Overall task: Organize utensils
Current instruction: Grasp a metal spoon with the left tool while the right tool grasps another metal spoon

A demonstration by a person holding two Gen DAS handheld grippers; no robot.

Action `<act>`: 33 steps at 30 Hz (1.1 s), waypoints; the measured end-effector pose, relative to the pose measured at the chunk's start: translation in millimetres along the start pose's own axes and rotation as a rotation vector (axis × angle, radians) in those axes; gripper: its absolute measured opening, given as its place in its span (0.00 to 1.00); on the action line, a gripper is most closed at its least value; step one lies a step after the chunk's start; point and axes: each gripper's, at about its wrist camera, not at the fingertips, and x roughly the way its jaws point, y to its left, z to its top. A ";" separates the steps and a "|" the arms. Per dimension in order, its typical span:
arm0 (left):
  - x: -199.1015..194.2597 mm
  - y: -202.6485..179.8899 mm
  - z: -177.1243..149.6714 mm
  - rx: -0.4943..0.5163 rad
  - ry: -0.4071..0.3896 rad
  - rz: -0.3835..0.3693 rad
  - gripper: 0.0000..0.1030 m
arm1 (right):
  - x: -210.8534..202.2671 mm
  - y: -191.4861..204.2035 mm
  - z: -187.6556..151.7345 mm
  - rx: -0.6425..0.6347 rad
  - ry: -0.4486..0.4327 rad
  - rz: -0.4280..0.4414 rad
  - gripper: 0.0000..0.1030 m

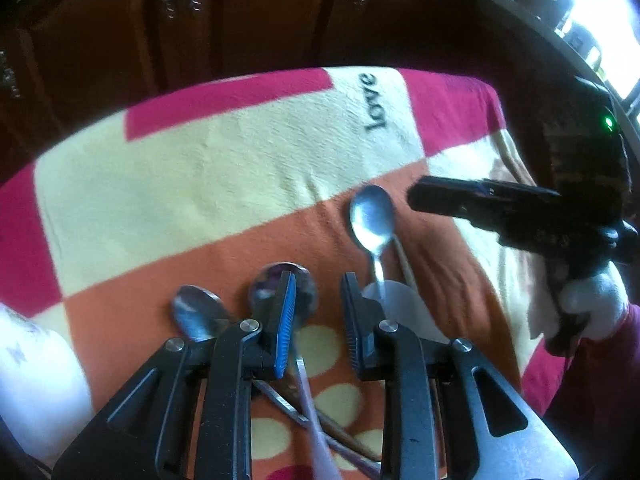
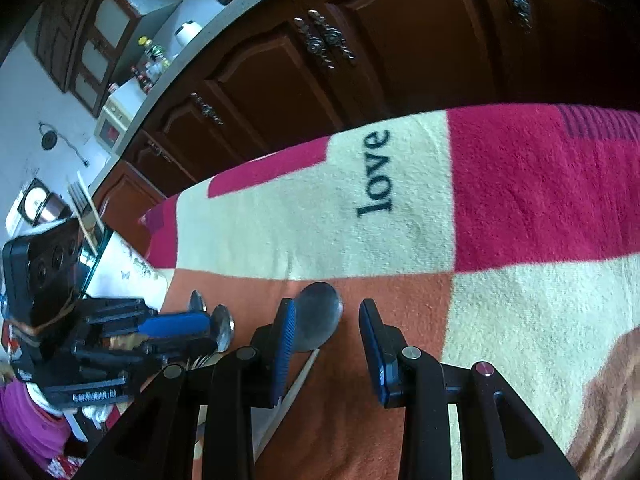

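Bare blanket [image 1: 168, 184] beyond the spoons [image 1: 370, 216] offers passage; right gripper [image 1: 416, 196] blocks the spoons' right side.

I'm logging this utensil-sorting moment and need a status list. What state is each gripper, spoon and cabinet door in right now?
left gripper: open, holding nothing, over the spoon handles.
right gripper: open, holding nothing.
separate spoon: lying flat on the blanket, bowl up.
two grouped spoons: lying on the blanket, handles crossing.
cabinet doors: closed.
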 end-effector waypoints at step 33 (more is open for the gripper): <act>28.9 -0.6 5.6 0.045 0.105 -0.048 0.26 | 20.9 -4.2 2.2 -0.043 0.054 0.019 0.31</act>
